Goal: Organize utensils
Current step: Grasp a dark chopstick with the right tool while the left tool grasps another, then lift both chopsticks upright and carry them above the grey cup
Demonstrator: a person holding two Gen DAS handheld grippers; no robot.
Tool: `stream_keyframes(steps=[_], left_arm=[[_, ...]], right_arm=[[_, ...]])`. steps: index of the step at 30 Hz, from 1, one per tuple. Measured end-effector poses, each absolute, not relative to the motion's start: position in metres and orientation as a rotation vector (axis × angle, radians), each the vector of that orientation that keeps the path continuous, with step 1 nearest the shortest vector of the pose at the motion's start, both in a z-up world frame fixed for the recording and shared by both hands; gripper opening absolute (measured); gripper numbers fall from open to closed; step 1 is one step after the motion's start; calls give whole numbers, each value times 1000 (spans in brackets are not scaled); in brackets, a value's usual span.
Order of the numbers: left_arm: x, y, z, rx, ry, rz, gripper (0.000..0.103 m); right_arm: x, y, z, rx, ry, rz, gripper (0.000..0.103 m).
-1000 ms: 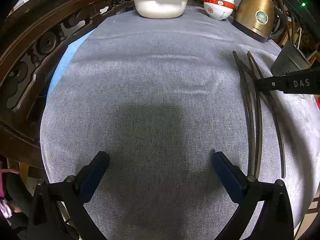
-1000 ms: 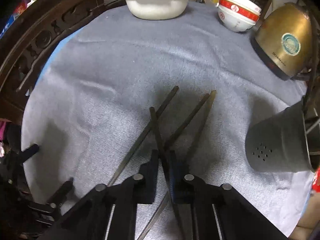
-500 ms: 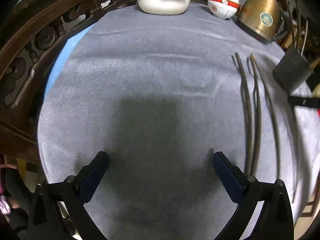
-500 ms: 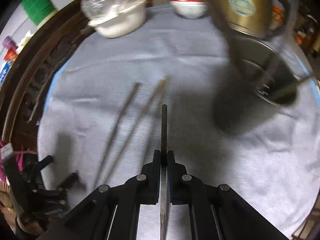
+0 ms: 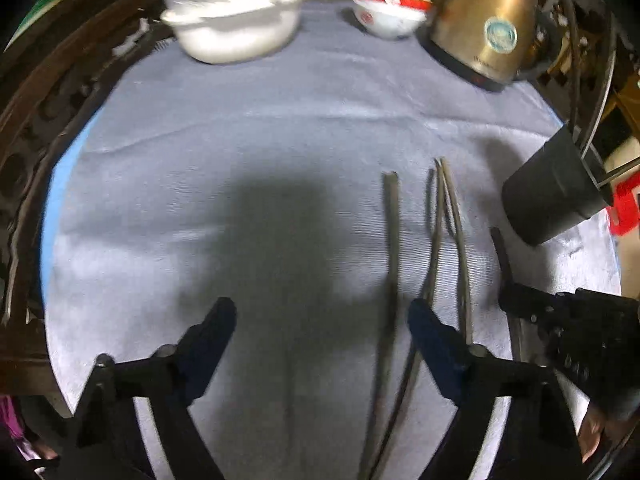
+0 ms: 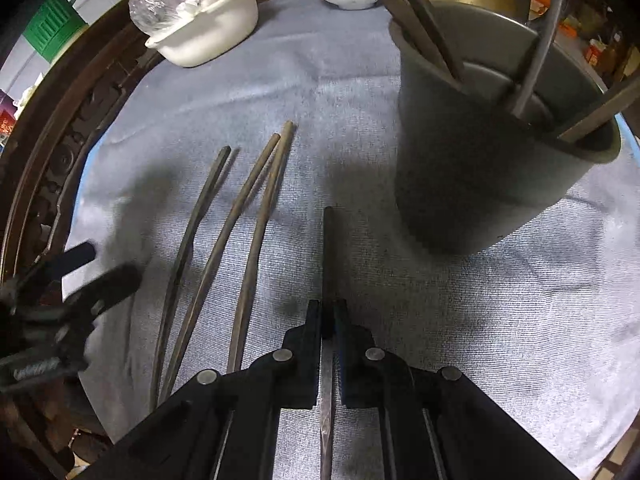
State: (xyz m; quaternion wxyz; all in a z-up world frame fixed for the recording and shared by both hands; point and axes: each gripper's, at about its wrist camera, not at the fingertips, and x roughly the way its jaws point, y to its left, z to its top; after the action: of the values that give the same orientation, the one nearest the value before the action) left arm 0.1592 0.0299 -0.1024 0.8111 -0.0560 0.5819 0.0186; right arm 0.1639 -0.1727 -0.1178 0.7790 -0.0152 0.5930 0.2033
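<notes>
Three dark chopsticks (image 6: 248, 208) lie side by side on the grey cloth (image 6: 500, 320). My right gripper (image 6: 329, 312) is shut on a fourth chopstick (image 6: 328, 248), whose tip points at the foot of the grey holder cup (image 6: 480, 168). The cup holds several utensils. In the left wrist view, my left gripper (image 5: 320, 332) hovers over the lying chopsticks with its jaws closing. The leftmost chopstick (image 5: 391, 248) runs between the fingers, just inside the right one, and the pads do not touch it. The right gripper (image 5: 508, 300) and the cup (image 5: 548, 200) show at the right.
At the far side of the cloth stand a white basin with a plastic bag (image 5: 236, 28), stacked red-and-white bowls (image 5: 388, 12) and a gold kettle (image 5: 488, 28). Carved dark wood (image 5: 24, 140) rims the left edge.
My left gripper has moved right until it is over the chopsticks, and its jaws have narrowed. My right gripper has carried one chopstick from the group towards the grey cup.
</notes>
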Motion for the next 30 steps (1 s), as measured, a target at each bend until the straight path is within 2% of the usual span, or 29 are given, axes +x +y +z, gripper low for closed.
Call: stream_keyframes(steps=[2, 4, 6, 7, 8, 9, 10, 11, 20, 22, 24, 30], left_arm=[[163, 23, -108, -113, 1272, 32, 79], [164, 19, -113, -107, 1282, 31, 70], [167, 18, -118, -110, 1301, 18, 54], [167, 17, -119, -100, 1298, 23, 52], [168, 17, -118, -80, 1288, 33, 38], [168, 17, -118, -57, 1287, 48, 16], [168, 19, -118, -65, 1292, 44, 8], [167, 23, -118, -107, 1307, 23, 6], [116, 72, -119, -232, 1321, -29, 6], [118, 75, -118, -261, 1322, -45, 14], [126, 76, -113, -256, 1312, -39, 33], [152, 58, -105, -177, 1319, -40, 34]], right_arm=[[164, -179, -116, -34, 1281, 444, 9], [162, -182, -112, -40, 1279, 447, 9], [163, -183, -111, -49, 1280, 449, 9], [163, -183, -110, -53, 1281, 449, 9], [163, -183, -109, -56, 1282, 448, 9], [163, -181, -110, -61, 1286, 447, 9], [162, -175, -112, -65, 1287, 445, 9], [162, -175, -111, -70, 1289, 444, 9], [157, -161, -120, -80, 1335, 452, 9], [157, -158, -120, -93, 1343, 454, 9], [161, -156, -119, -89, 1366, 442, 9], [167, -151, -121, -102, 1372, 392, 9]])
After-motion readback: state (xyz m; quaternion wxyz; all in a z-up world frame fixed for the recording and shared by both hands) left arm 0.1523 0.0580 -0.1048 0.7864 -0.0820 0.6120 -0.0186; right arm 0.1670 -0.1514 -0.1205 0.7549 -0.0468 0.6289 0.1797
